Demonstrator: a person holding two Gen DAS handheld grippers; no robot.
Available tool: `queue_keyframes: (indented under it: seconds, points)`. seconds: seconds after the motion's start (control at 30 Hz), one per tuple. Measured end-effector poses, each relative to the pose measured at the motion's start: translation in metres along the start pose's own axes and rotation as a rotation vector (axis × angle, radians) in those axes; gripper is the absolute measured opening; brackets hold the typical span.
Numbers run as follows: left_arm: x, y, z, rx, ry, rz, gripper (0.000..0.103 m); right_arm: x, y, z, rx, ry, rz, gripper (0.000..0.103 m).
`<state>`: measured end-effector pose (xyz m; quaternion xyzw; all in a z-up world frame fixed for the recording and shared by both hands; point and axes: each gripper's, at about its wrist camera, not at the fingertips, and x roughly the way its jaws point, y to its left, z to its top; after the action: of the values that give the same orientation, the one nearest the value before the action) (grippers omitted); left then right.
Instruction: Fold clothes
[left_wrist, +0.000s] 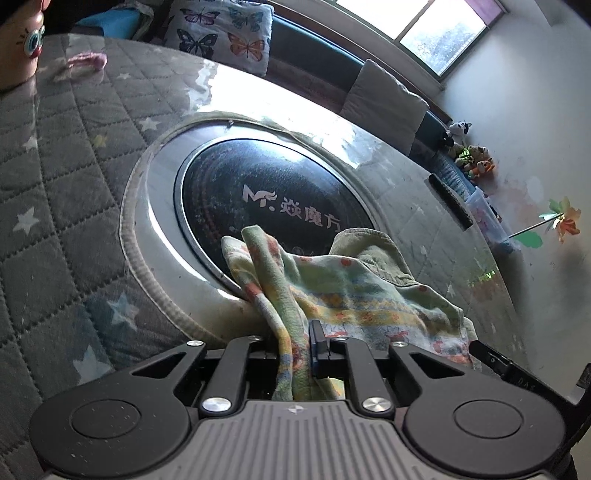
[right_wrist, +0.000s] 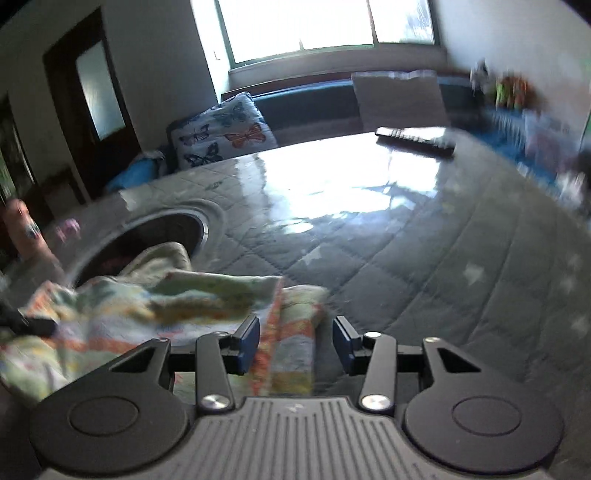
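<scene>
A: Garment first; any writing on it?

B: None readable; the only lettering is on the black round cooktop sunk into the surface: a stylised "M" logo, then Chinese characters, white on black.

A: And the cloth itself?

B: Pale green knit with bands of yellow, orange and blue pattern and small red dots; crumpled, lying partly over the cooktop's steel rim and partly on the quilted, star-printed cover under glossy film.

A: The left tool?

B: Clenched on a bunched fold of the garment, cloth running up between its fingers.

A: The right tool?

B: Released; jaws spread, a strip of the garment lying between them, touching neither pad clearly; that view is blurred.

A: Anything else?

B: A dark remote at the far edge; a butterfly cushion beyond.
</scene>
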<state>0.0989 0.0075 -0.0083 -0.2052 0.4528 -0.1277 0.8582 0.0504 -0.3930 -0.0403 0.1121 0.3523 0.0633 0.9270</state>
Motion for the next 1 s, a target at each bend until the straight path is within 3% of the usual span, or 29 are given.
queue_keyframes:
  seconds: [0.13, 0.17, 0.2, 0.23, 0.5, 0.73, 1.0]
  points:
    - [-0.001, -0.007, 0.002, 0.033, -0.012, 0.018, 0.014, 0.007, 0.005, -0.001, 0.032, 0.006, 0.026, 0.043]
    - [-0.002, -0.01, 0.003, 0.043, -0.017, 0.021, 0.014, 0.008, 0.009, -0.001, 0.029, 0.008, 0.035, 0.036]
    - [-0.003, -0.013, 0.004, 0.055, -0.021, 0.024, 0.014, 0.008, 0.014, -0.002, 0.022, 0.009, 0.04, 0.02]
    - [-0.005, -0.019, 0.005, 0.072, -0.029, 0.025, 0.013, 0.009, 0.019, -0.003, 0.01, 0.007, 0.039, 0.012]
    - [-0.004, -0.08, 0.024, 0.208, -0.066, -0.02, 0.01, -0.029, 0.02, 0.014, -0.06, -0.117, 0.029, 0.007]
    - [0.034, -0.155, 0.032, 0.302, -0.076, -0.1, 0.01, -0.059, -0.025, 0.05, -0.092, -0.197, -0.118, 0.006]
    - [0.088, -0.229, 0.029, 0.408, -0.053, -0.132, 0.011, -0.071, -0.079, 0.074, -0.086, -0.23, -0.286, 0.006]
